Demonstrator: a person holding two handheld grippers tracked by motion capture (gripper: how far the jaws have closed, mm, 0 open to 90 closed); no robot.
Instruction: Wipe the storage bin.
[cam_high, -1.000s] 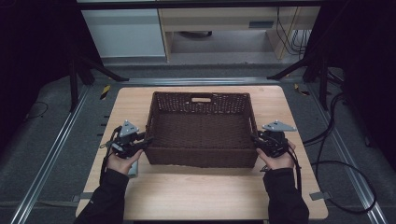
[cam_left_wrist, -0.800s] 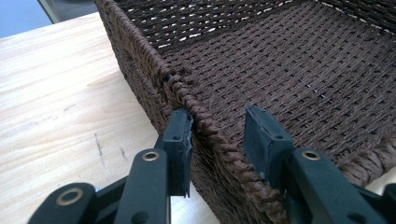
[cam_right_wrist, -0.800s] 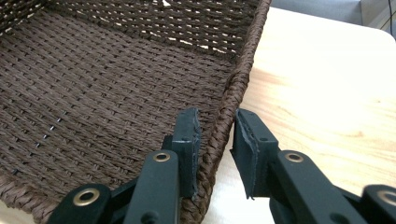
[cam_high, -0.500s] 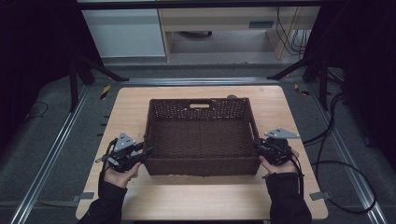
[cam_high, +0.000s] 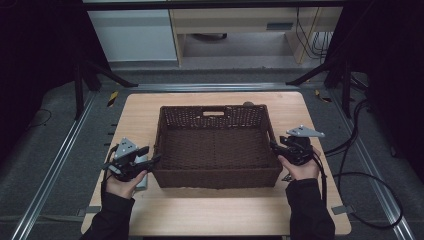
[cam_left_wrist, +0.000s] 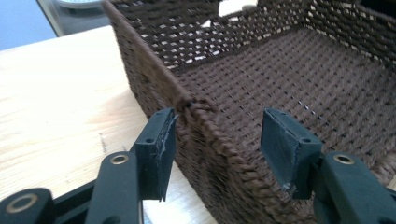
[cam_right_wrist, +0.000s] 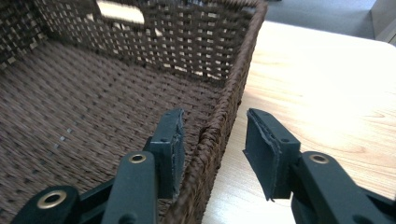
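I see one wicker basket (cam_high: 216, 150) mid-frame on the bench (cam_high: 150, 107); my left gripper (cam_left_wrist: 215, 140) and right gripper (cam_right_wrist: 212, 144) have just been opening, fingers loosely straddling its side walls.

A small dark object (cam_high: 248, 104) behind the woven basket (cam_high: 216, 178) sits mostly hidden by the far wall (too little shows to identify it); the basket's near end runs off both gripper views' edges.

No legible text or labels anywhere, seemingly.
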